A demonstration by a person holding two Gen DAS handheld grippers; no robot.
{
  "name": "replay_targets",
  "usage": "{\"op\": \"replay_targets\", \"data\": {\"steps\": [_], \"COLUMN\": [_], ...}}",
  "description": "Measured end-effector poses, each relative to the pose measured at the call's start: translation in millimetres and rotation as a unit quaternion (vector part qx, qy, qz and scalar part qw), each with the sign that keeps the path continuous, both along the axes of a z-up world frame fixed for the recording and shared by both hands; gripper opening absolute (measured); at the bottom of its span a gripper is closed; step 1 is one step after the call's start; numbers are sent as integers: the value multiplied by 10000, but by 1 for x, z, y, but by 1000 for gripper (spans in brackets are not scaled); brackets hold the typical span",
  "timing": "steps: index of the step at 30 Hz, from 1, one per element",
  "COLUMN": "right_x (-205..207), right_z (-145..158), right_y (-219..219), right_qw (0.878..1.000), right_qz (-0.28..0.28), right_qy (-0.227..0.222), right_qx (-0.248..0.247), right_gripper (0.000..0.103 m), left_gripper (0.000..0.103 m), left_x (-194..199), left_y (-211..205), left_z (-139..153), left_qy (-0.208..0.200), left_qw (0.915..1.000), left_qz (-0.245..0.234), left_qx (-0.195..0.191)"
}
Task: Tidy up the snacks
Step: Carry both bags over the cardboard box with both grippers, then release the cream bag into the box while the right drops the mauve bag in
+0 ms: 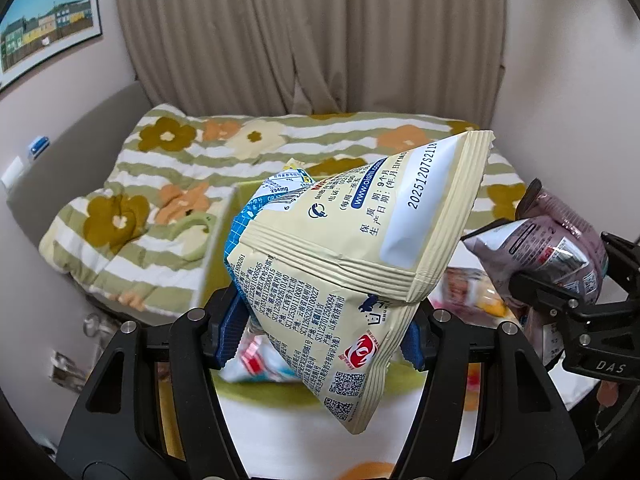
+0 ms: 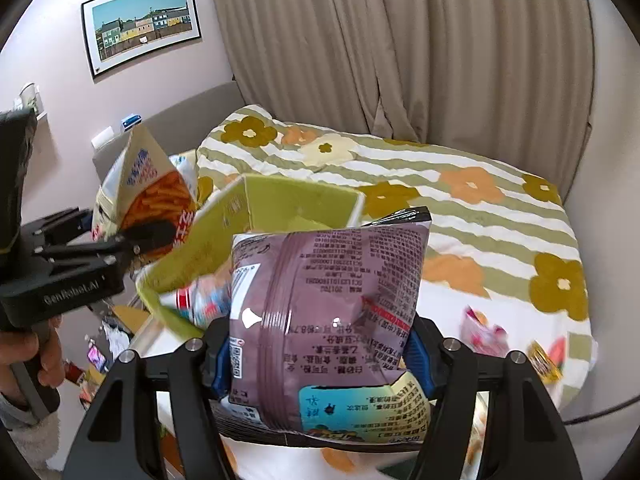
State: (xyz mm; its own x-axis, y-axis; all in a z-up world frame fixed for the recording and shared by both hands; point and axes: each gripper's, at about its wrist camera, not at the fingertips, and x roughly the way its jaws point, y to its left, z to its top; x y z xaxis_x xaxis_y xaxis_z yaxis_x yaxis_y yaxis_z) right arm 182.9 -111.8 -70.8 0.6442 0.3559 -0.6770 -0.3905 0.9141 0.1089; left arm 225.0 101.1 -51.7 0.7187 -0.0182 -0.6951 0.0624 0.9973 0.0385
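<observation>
Your left gripper point(image 1: 320, 328) clamps a cream bag point(image 1: 344, 264), your right gripper point(image 2: 320, 356) a purple bag point(image 2: 324, 320); the green box point(image 2: 280, 204) holds little, and loose snacks point(image 2: 484, 332) remain on the bed.

A home bedroom: a bed with a flowered, striped quilt point(image 2: 460, 200) fills the centre, beige curtains point(image 2: 400, 48) hang at twelve o'clock, a framed picture point(image 2: 142, 24) at ten.

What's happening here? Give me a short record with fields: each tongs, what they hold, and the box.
Left tongs: shut on cream snack bag
Right tongs: shut on purple snack bag
Green box: open, on the flowered bedspread, ahead of both bags
Loose snacks: small packets on the bed at the right
</observation>
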Motion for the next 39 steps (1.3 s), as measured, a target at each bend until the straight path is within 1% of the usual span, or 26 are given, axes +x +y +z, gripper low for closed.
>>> {"op": "replay_targets", "data": {"steps": [3, 9, 12, 15, 18, 19, 20, 21, 22, 24, 26, 29, 33, 37, 39], "right_x": [28, 83, 104, 117, 129, 133, 137, 139, 143, 147, 151, 155, 167, 183, 190], "right_z": [1, -7, -13, -18, -25, -27, -30, -31, -34, -38, -43, -48, -53, -61, -63], "right_y": [28, 72, 84, 87, 89, 90, 89, 90, 89, 91, 91, 90, 93, 96, 98], "right_qw": [10000, 9996, 9990, 9982, 9975, 9972, 9966, 9962, 9958, 9949, 9942, 9936, 9931, 9908, 9910], "right_qz": [2, -117, -272, -393, -477, -521, -579, -612, -654, -721, -747, -748, -664, -576, -556], "right_qy": [42, 246, 356, 454, 512, 539, 586, 613, 645, 707, 772, 847, 963, 1222, 1219], "right_qx": [12, 42, 31, 83, 58, 34, 34, 39, 51, 58, 31, -25, -29, 34, 60], "right_gripper": [63, 63, 63, 63, 63, 63, 63, 63, 63, 63, 63, 63, 63, 64, 64], "left_gripper": [59, 59, 60, 60, 65, 74, 92, 99, 103, 103, 103, 103, 103, 103, 103], "left_x": [35, 92, 120, 143, 161, 166, 169, 171, 172, 172, 170, 159, 146, 143, 143], "left_y": [28, 57, 65, 68, 67, 67, 66, 66, 66, 67, 72, 78, 77, 79, 82], "left_z": [-7, -33, -52, -67, -80, -83, -85, -87, -87, -87, -89, -89, -90, -87, -86], "left_qy": [134, 448, 675, 817, 948, 986, 972, 941, 889, 881, 974, 1000, 984, 991, 986], "left_qw": [9999, 9989, 9977, 9965, 9950, 9946, 9947, 9950, 9954, 9955, 9948, 9946, 9951, 9949, 9949], "left_qz": [48, 42, -14, -144, -299, -336, -339, -329, -322, -356, -303, -190, 2, 142, 207], "left_qx": [-47, -97, -79, -59, 17, 33, 64, 113, 141, 68, 12, -192, -100, -107, -103]}}
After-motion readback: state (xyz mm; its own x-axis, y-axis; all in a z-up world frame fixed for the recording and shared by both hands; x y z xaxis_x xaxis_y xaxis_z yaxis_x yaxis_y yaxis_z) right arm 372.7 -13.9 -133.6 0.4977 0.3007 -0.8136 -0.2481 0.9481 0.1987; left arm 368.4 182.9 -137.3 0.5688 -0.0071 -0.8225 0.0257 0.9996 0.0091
